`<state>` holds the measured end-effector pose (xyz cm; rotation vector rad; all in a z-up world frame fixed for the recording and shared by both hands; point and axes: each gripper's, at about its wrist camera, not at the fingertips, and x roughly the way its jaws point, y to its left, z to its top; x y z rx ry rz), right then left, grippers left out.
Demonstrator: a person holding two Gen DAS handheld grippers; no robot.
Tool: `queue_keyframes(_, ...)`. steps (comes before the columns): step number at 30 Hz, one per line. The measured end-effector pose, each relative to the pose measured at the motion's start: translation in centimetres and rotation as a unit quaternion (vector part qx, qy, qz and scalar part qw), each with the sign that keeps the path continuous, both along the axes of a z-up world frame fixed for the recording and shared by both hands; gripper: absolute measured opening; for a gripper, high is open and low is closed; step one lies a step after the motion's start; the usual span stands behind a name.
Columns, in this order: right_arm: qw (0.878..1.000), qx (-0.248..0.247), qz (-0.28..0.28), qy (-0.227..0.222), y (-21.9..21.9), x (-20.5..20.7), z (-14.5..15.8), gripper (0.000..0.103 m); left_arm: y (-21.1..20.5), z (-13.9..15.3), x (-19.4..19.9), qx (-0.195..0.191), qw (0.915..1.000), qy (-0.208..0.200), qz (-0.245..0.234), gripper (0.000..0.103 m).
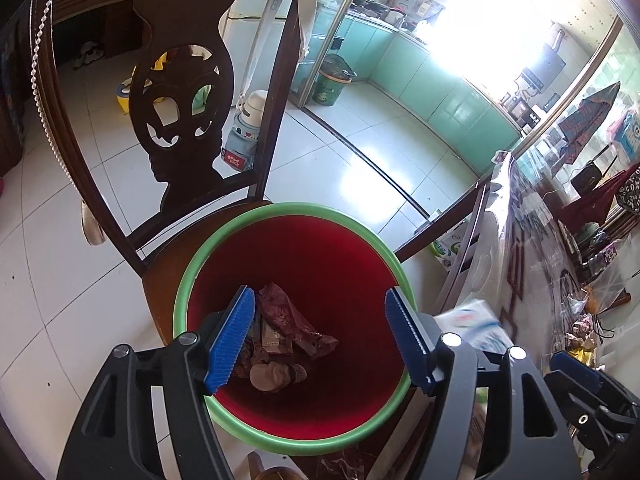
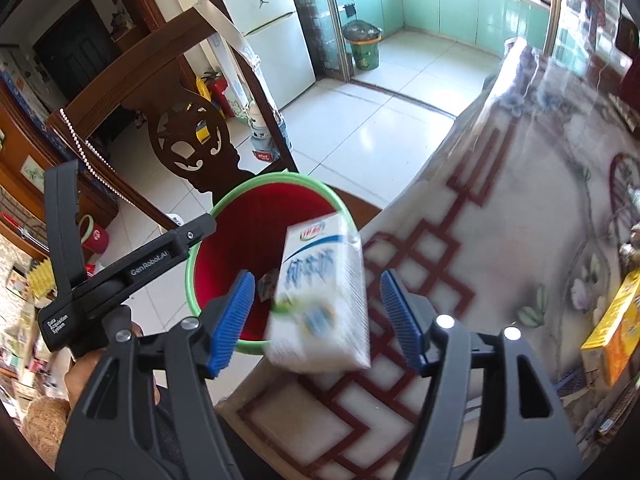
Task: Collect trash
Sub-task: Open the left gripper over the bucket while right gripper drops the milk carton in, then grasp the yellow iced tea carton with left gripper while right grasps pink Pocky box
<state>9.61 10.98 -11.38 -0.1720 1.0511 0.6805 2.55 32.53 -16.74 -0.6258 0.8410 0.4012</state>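
Note:
A red bin with a green rim (image 1: 208, 256) stands on a wooden chair seat beside the table. It holds crumpled wrappers (image 1: 288, 320) and a small cup (image 1: 276, 376). My left gripper (image 1: 320, 340) is open and empty above the bin's mouth. My right gripper (image 2: 318, 320) is open. A white and blue milk carton (image 2: 320, 292) lies blurred between its fingers without touching them, over the bin's rim (image 2: 276, 178) and the table's edge. The carton also shows in the left wrist view (image 1: 476, 324), right of the bin.
The dark carved chair back (image 1: 176, 92) rises behind the bin. The table with a patterned cloth (image 2: 500, 220) is at the right, with a yellow box (image 2: 612, 328) and other packets (image 1: 580, 324) on it. A green bin (image 2: 364, 46) stands at the kitchen door.

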Motion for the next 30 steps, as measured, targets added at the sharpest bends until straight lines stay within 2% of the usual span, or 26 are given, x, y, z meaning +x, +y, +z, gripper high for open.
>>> queue_keyframes(8, 0.998, -0.017, 0.001, -0.059, -0.8, -1.6, 2.7, 0.067, -0.1, -0.1, -0.1, 0.006, 1.0, 0.005, 0.001, 0.065)
queue_keyframes(22, 0.993, -0.02, -0.037, -0.112, -5.8, -3.2, 6.4, 0.071, -1.1, 0.6, 0.2, 0.044, 0.9987, 0.016, -0.018, 0.065)
queue_keyframes(26, 0.992, -0.016, -0.047, -0.118, -7.9, -3.7, 6.8, 0.077, -1.7, 0.9, 0.2, 0.053, 0.998, 0.021, -0.025, 0.065)
queue_keyframes(30, 0.991, -0.034, -0.07, -0.111, -11.8, -4.3, 5.6, 0.077, -2.6, 1.5, 0.0, 0.074, 0.9962, 0.02, -0.043, 0.065)
